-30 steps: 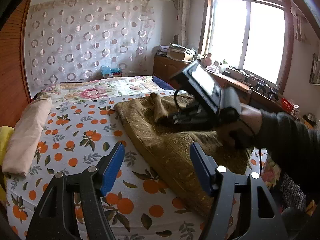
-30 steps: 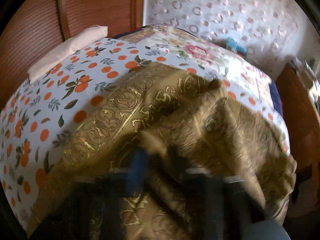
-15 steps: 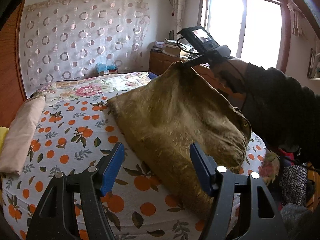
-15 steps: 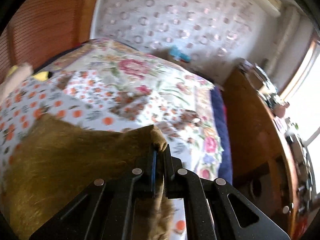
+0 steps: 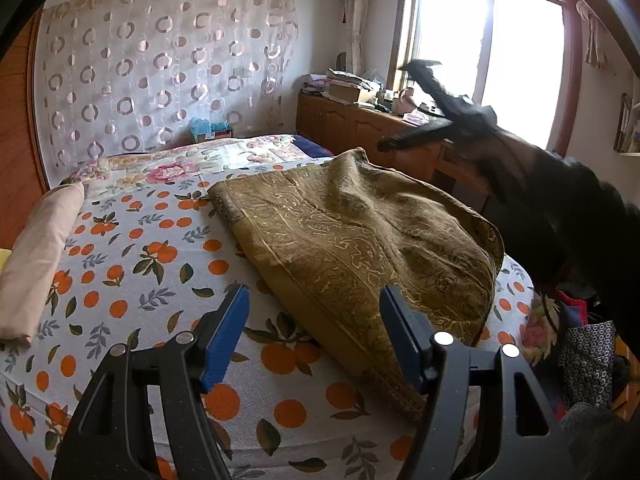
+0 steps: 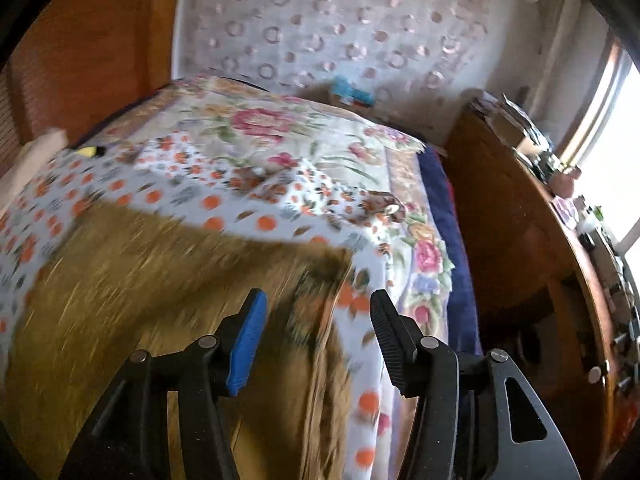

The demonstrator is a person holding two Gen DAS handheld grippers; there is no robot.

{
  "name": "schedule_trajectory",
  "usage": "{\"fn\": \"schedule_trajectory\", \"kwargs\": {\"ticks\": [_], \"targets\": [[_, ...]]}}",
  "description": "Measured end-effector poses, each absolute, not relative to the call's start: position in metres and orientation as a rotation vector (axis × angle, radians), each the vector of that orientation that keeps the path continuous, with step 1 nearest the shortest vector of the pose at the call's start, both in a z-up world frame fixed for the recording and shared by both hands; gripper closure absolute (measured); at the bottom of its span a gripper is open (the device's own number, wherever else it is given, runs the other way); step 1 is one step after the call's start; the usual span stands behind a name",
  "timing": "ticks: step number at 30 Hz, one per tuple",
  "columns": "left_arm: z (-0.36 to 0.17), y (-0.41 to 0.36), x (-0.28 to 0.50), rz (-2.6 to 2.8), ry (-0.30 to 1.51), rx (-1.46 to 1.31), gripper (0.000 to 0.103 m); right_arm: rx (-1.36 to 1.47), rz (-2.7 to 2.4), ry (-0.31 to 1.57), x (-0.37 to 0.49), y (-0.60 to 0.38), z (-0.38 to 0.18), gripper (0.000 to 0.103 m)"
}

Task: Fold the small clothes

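The gold patterned cloth (image 5: 352,248) lies across the bed's orange-print sheet (image 5: 132,264), its far corner humped up, probably to be spread flat for folding. The right gripper (image 6: 316,328) hangs above that corner, jaws opening with nothing between them. The left gripper (image 5: 314,332) waits over the near hem, about 2/3 open and empty. No containers hold clothes here.

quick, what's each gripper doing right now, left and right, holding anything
Left gripper: open, holding nothing, above the bed.
Right gripper: jaws opening, nothing between them; the gold cloth lies loose on the bed.
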State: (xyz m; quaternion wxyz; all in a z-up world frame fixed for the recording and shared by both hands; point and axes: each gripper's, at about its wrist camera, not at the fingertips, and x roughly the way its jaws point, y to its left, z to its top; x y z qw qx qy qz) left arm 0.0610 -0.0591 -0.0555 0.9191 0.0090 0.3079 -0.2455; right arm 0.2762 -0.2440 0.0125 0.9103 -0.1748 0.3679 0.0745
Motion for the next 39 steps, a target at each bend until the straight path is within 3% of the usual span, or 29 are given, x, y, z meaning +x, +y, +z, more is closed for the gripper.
{"fn": "schedule_trajectory", "kwargs": {"ticks": [5, 9, 21, 23, 24, 29, 39], "targets": [[-0.057, -0.063, 0.061, -0.515, 0.636, 0.018, 0.035, -0.314, 0.218, 0.753, 0.200, -0.262, -0.004, 0.048], [-0.062, -0.069, 0.064, -0.521, 0.657, 0.026, 0.035, -0.280, 0.229, 0.779, 0.159, -0.277, -0.019, 0.057], [-0.071, -0.079, 0.067, -0.530, 0.698, 0.040, 0.035, -0.270, 0.160, 0.766, 0.114, -0.290, -0.022, 0.057], [-0.072, -0.080, 0.067, -0.532, 0.702, 0.042, 0.035, -0.267, 0.189, 0.759, 0.115, -0.286, -0.024, 0.078], [-0.073, -0.080, 0.067, -0.533, 0.707, 0.042, 0.035, -0.273, 0.197, 0.745, 0.113, -0.284, -0.022, 0.095], [-0.078, -0.083, 0.067, -0.536, 0.727, 0.048, 0.035, -0.267, 0.177, 0.647, 0.092, -0.289, -0.006, 0.098], [-0.089, -0.089, 0.067, -0.536, 0.774, 0.056, 0.035, -0.262, 0.105, 0.702, 0.095, -0.299, -0.016, 0.098]]}}
